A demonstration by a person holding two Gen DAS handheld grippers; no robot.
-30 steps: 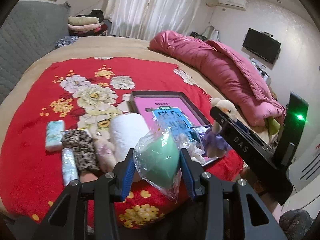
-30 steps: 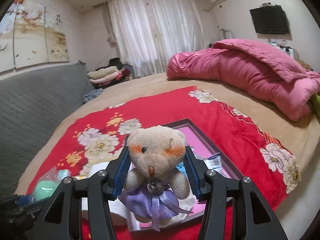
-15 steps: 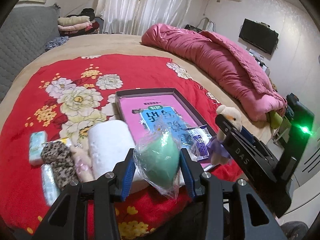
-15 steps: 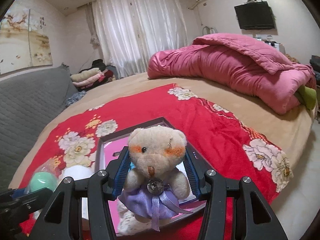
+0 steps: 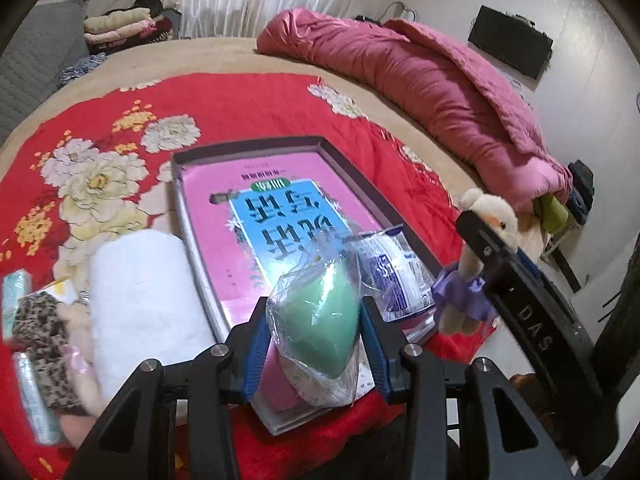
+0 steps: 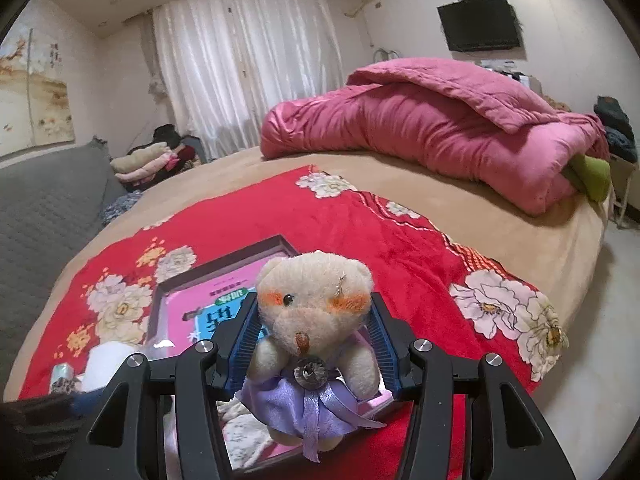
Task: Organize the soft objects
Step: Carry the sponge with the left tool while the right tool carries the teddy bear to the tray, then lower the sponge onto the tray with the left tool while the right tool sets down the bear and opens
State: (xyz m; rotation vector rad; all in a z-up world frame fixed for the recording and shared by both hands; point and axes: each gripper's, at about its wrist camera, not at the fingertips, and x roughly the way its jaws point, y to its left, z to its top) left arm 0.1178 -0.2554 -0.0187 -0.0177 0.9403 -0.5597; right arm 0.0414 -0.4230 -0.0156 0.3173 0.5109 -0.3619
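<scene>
While both loads hang over the shallow dark-rimmed tray with the pink and blue printed liner (image 5: 182,184), main risk judged to be slippage. Left gripper (image 5: 314,330) pinching a green teardrop-shaped foam sponge sealed in a clear crinkled plastic bag (image 5: 318,322); slick film between blue ribbed pads (image 5: 254,354) and soft foam, so likely to squirt out or rotate if squeeze loosens. Loose bag tail hanging below the jaws, could snag on the tray's near rim during lowering.

Right gripper (image 6: 312,344) clamped on a small cream plush bear with a purple satin skirt and a rhinestone button (image 6: 314,344), held at shoulder height, head above the pads, skirt and ribbon dangling. Pile fabric compressible, grip probably secure, yet ribbon ends could drag or catch on the tray edge.

Both grippers close together above the tray's near end; collision between them possible if released at the same spot. Crinkly white and blue packet (image 5: 394,276) already lying in the tray near the sponge, may get shoved or covered.

Left of tray, on the red floral plush blanket (image 5: 248,108): white fluffy rolled towel (image 5: 140,300), leopard-print fabric piece (image 5: 40,336), small wrapped packs (image 5: 14,292), blurred, identity unclear
</scene>
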